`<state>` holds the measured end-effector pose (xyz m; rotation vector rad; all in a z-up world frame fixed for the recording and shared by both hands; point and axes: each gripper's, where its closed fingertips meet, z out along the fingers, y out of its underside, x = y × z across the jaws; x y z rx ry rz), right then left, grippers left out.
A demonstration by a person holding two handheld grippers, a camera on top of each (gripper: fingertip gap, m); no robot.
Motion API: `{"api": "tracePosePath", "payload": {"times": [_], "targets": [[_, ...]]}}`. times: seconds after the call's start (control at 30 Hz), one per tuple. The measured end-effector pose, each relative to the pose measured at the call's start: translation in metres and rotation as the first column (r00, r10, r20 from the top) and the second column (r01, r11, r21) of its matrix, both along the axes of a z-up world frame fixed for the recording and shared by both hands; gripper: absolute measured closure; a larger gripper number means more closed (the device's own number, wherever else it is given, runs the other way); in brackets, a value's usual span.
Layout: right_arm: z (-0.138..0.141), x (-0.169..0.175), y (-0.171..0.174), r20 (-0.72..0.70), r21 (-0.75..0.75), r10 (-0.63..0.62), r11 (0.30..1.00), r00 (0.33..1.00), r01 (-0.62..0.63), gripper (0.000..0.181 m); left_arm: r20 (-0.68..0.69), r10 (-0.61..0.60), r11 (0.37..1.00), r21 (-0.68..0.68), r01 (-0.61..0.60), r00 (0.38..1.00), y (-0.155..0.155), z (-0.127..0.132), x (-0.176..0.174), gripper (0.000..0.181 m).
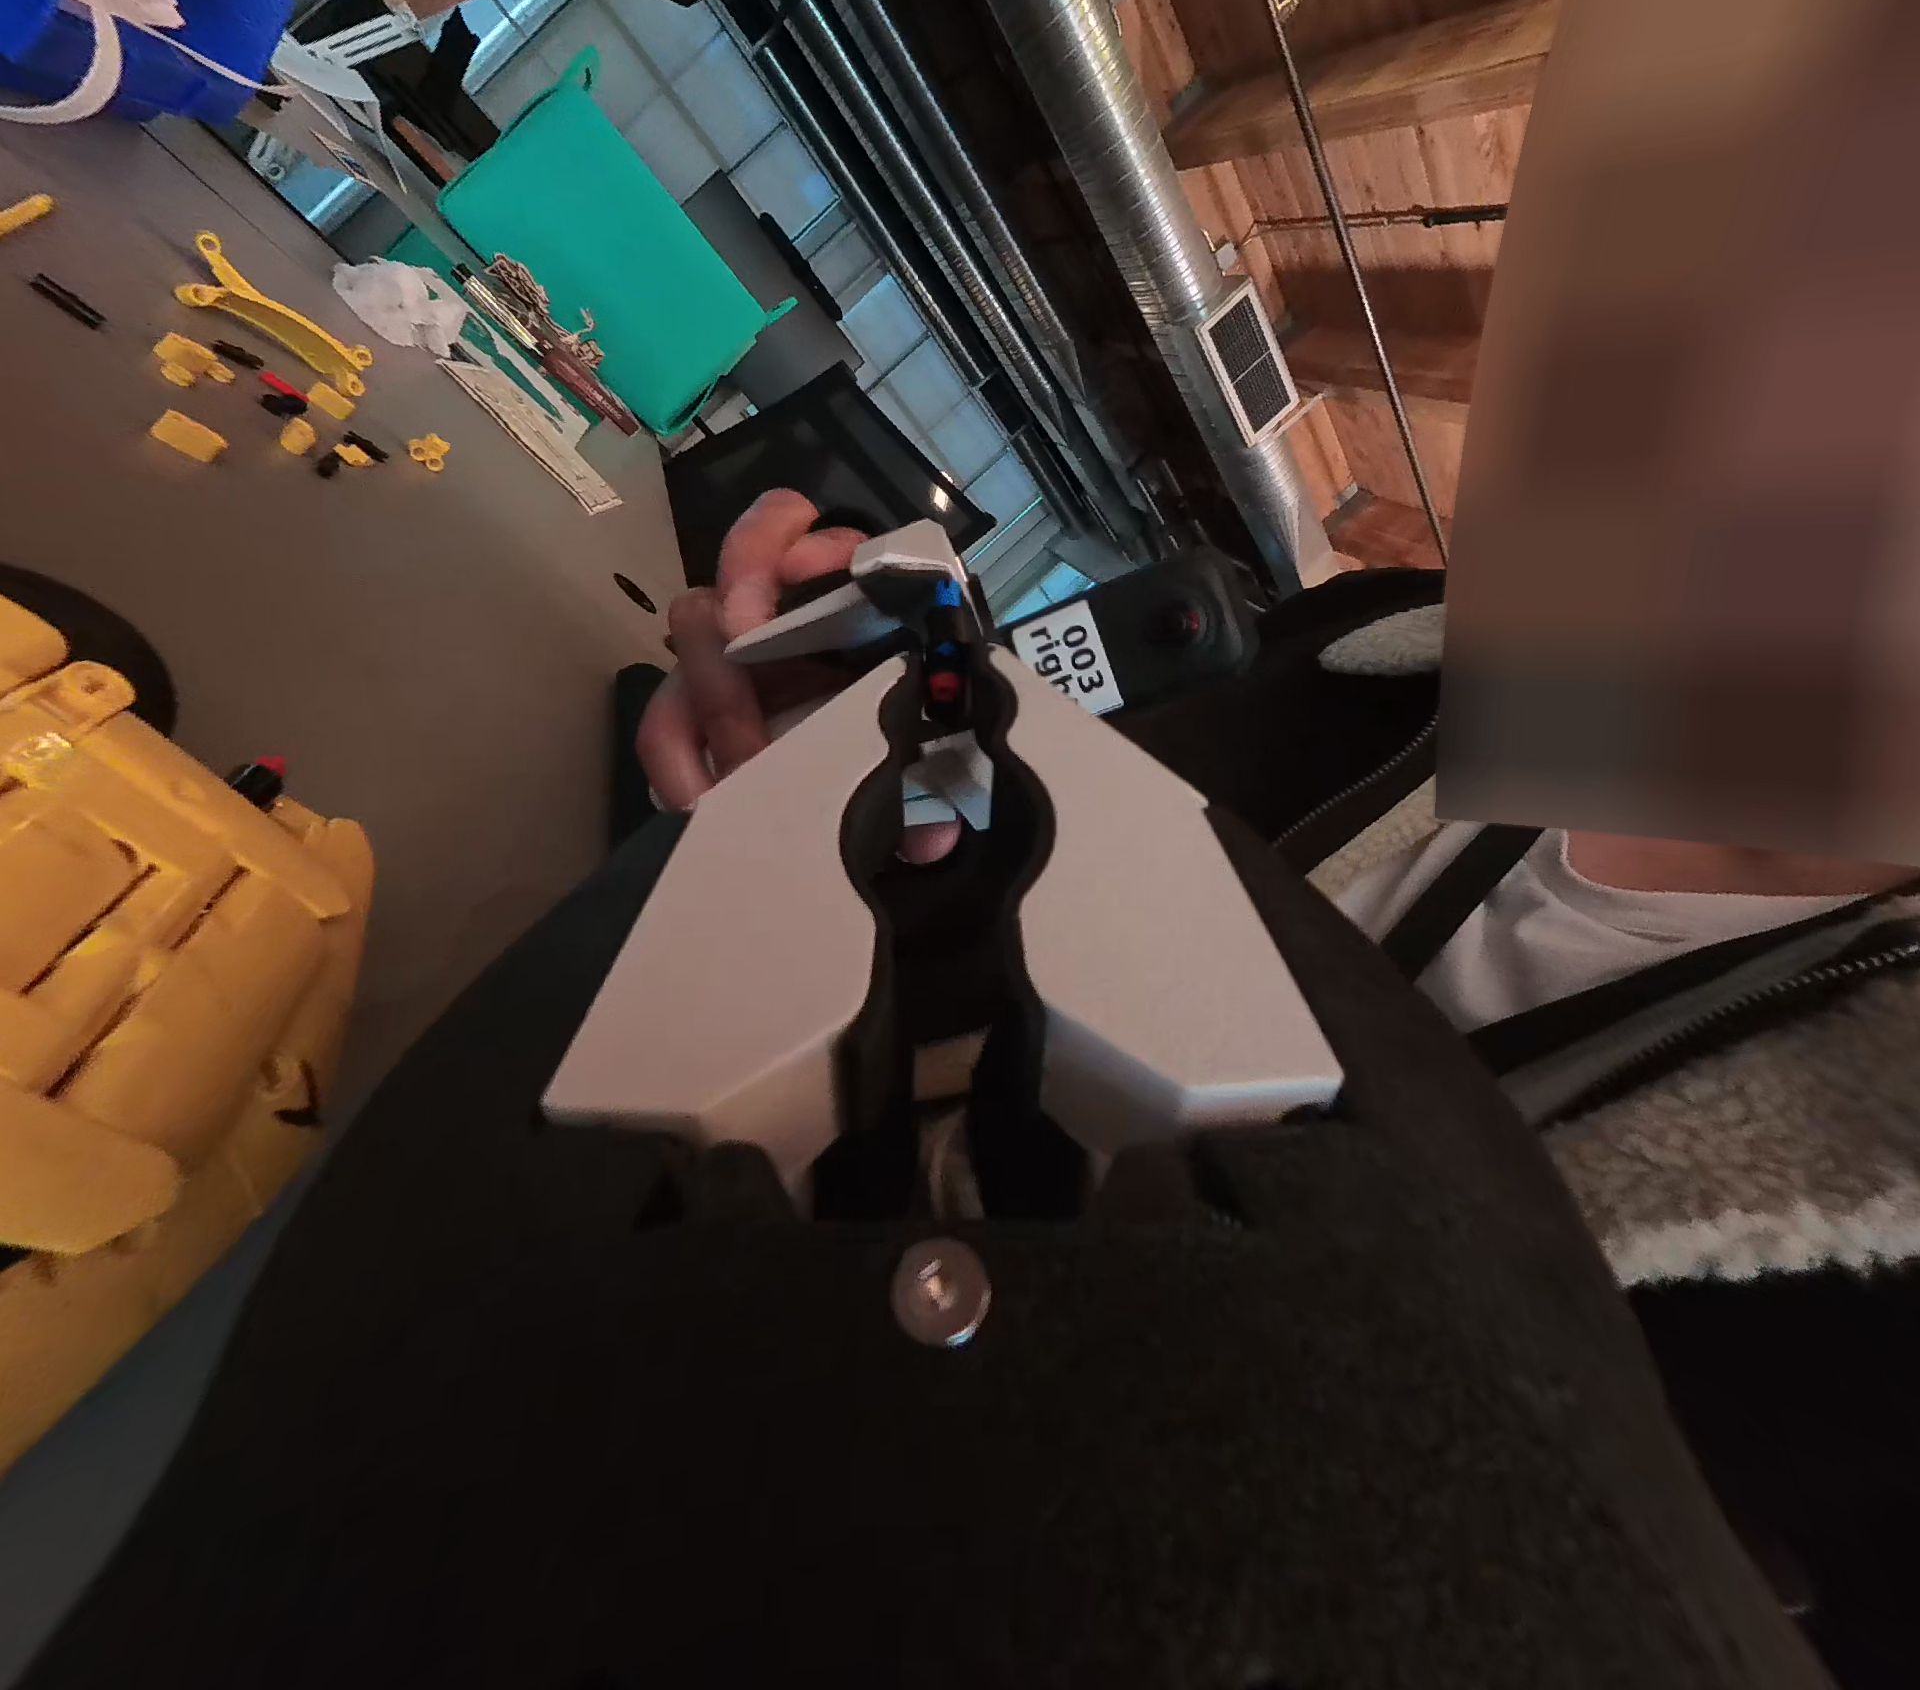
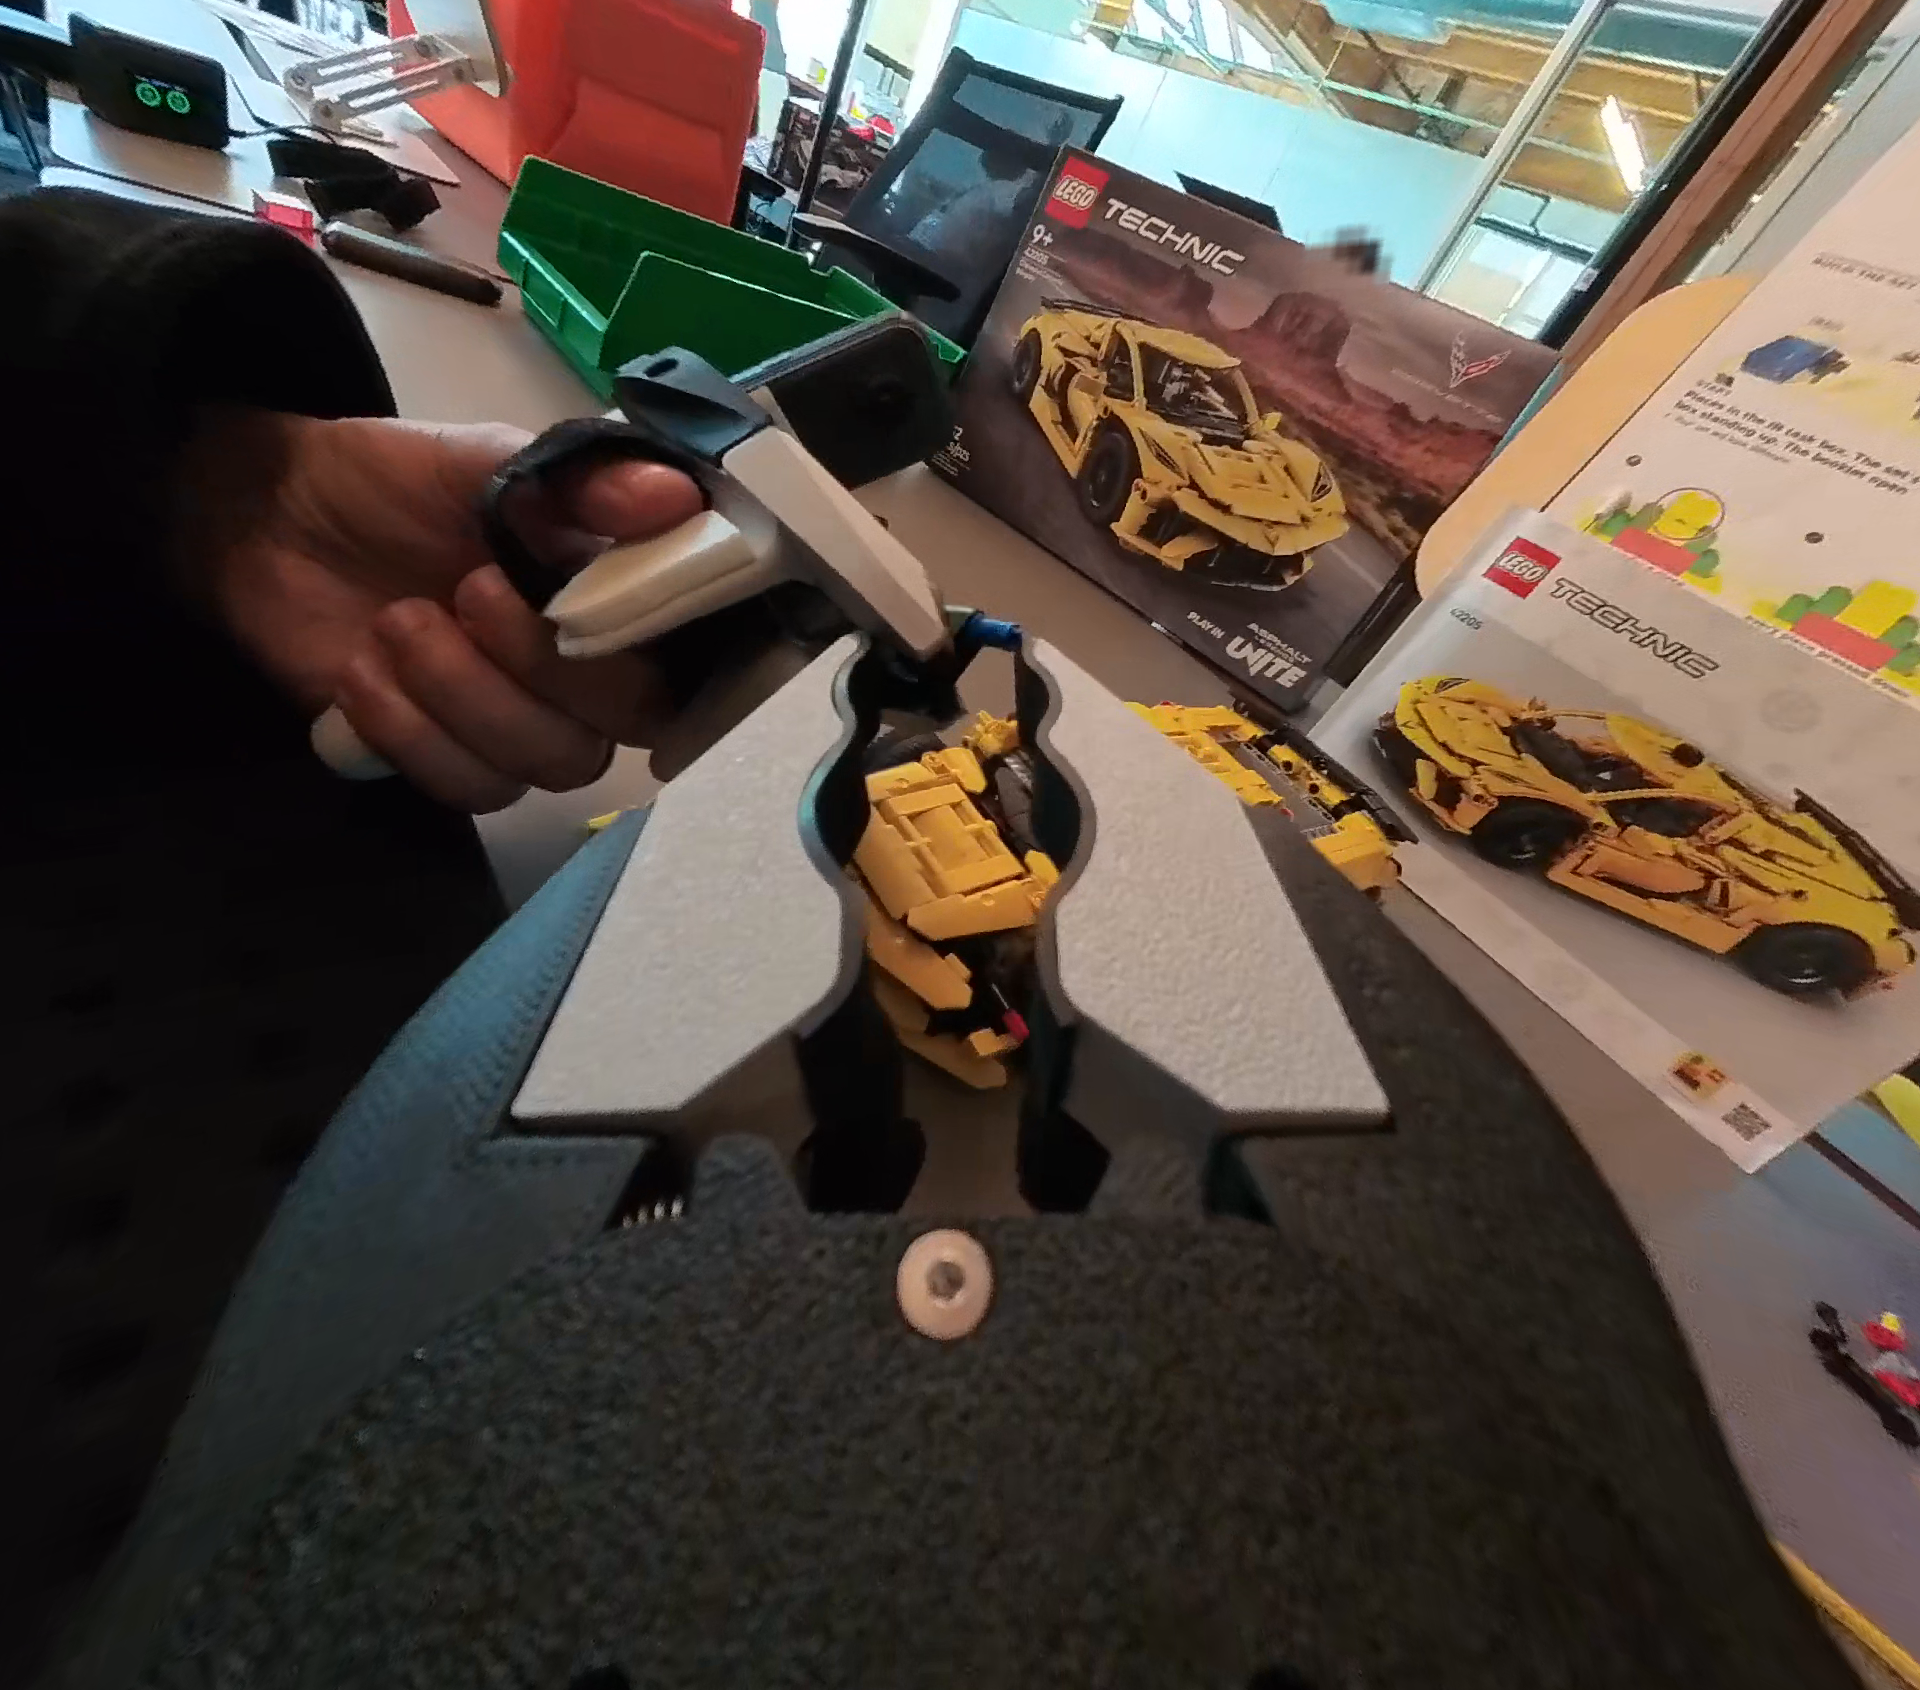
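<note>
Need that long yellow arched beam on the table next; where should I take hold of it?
Grip its thin middle span from straight above, fingers across its narrow width. The yellow arched beam lies flat on the grey table, so its sides offer little, and small parts crowd its near end. The left gripper is shut on a small black piece.

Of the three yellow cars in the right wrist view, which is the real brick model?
The yellow brick car seen between the right gripper fingers; the others are pictures on the box and the booklet.
</note>
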<state>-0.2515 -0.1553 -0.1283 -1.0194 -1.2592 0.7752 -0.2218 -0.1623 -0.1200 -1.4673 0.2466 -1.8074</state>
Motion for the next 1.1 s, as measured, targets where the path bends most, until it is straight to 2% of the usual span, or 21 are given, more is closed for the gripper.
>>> {"api": "tracePosePath", "payload": {"times": [0.03,0.07,0.13,0.2,0.3,0.47,0.57,0.67,0.83,0.97,1.1], "targets": [[0.0,0.001,0.001,-0.003,-0.007,-0.001,1.0,1.0,0.001,0.158,-0.001,0.009,1.0,0.003,-0.009,1.0,0.001,0.0,-0.001,0.173],[0.0,0.001,0.0,-0.002,-0.014,0.007,1.0,1.0,-0.007,0.168,0.0,0.022,1.0,0.003,-0.022,1.0,0.002,0.0,-0.003,0.173],[0.0,0.002,-0.001,-0.007,-0.026,0.021,0.999,1.0,-0.021,0.17,0.012,0.023,1.0,-0.003,-0.023,1.0,0.002,0.001,-0.005,0.173],[0.0,0.002,-0.001,-0.01,-0.044,0.024,0.999,1.0,-0.025,0.169,-0.011,0.032,0.999,0.013,-0.032,0.999,0.002,0.0,-0.005,0.174],[0.003,0.005,0.001,-0.02,-0.057,0.018,0.998,1.0,-0.019,0.156,-0.009,0.009,1.0,0.016,-0.009,1.0,-0.001,0.0,-0.004,0.174],[0.007,0.015,-0.01,-0.037,0.006,0.097,0.995,0.995,-0.097,0.167,-0.035,0.02,1.0,0.021,-0.019,0.999,-0.001,-0.002,-0.009,0.175],[0.0,0.021,-0.019,-0.014,0.0,0.211,0.978,0.977,-0.211,0.176,-0.07,0.012,1.0,0.029,-0.01,0.997,-0.003,-0.005,-0.014,0.175],[-0.001,0.02,-0.022,-0.015,-0.022,0.244,0.97,0.97,-0.244,0.169,-0.109,-0.014,0.999,0.05,0.02,0.994,-0.007,-0.008,-0.01,0.176],[-0.003,0.02,-0.022,-0.003,-0.027,0.244,0.969,0.97,-0.244,0.163,-0.165,-0.041,0.996,0.066,0.052,0.985,-0.012,-0.013,-0.007,0.175],[-0.009,0.019,-0.025,0.029,-0.021,0.253,0.967,0.967,-0.253,0.173,-0.197,-0.064,0.994,0.07,0.079,0.978,-0.015,-0.017,-0.002,0.175],[-0.011,0.019,-0.025,0.031,-0.052,0.266,0.963,0.963,-0.264,0.174,-0.198,-0.068,0.995,0.061,0.082,0.978,-0.015,-0.018,-0.001,0.175]]}}
